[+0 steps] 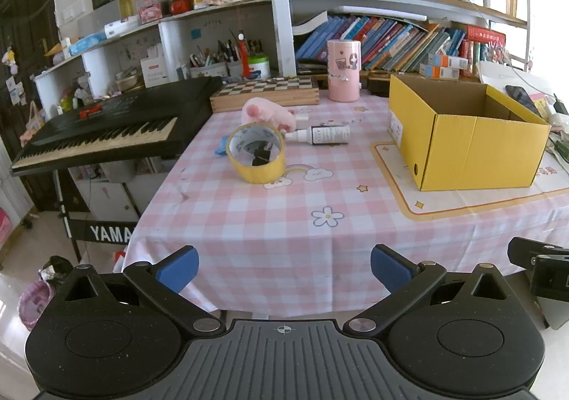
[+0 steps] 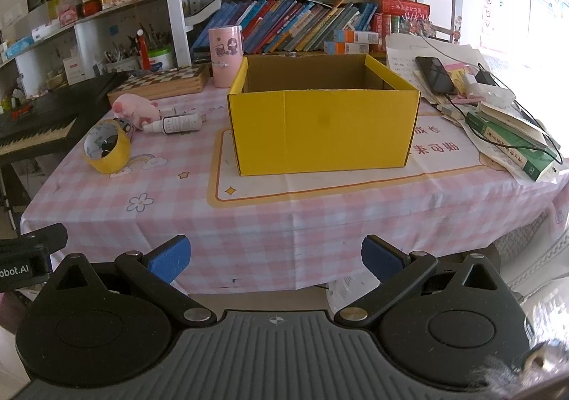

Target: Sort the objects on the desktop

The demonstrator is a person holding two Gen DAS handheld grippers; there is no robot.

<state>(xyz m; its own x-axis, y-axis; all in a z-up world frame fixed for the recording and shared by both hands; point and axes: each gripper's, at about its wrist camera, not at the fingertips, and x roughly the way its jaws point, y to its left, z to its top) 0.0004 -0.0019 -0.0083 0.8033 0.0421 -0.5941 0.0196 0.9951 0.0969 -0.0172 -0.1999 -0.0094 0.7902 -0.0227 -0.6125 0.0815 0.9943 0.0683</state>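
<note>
A yellow tape roll [image 1: 256,154] [image 2: 106,147] stands on edge on the pink checked tablecloth [image 1: 284,222]. Behind it lie a pink plush pig [image 1: 268,113] [image 2: 135,108] and a white spray bottle [image 1: 320,134] [image 2: 174,123] on its side. An open yellow cardboard box [image 1: 466,137] [image 2: 323,126] stands to the right on a printed mat. My left gripper [image 1: 284,266] hangs open before the table's front edge, nothing between its blue pads. My right gripper [image 2: 275,257] is open too, facing the box from off the table.
A wooden chess box [image 1: 265,94] and a pink canister [image 1: 344,70] stand at the back. A black keyboard [image 1: 106,129] sits left of the table. A phone [image 2: 435,74], cables and stacked books [image 2: 512,140] crowd the right side. Bookshelves rise behind.
</note>
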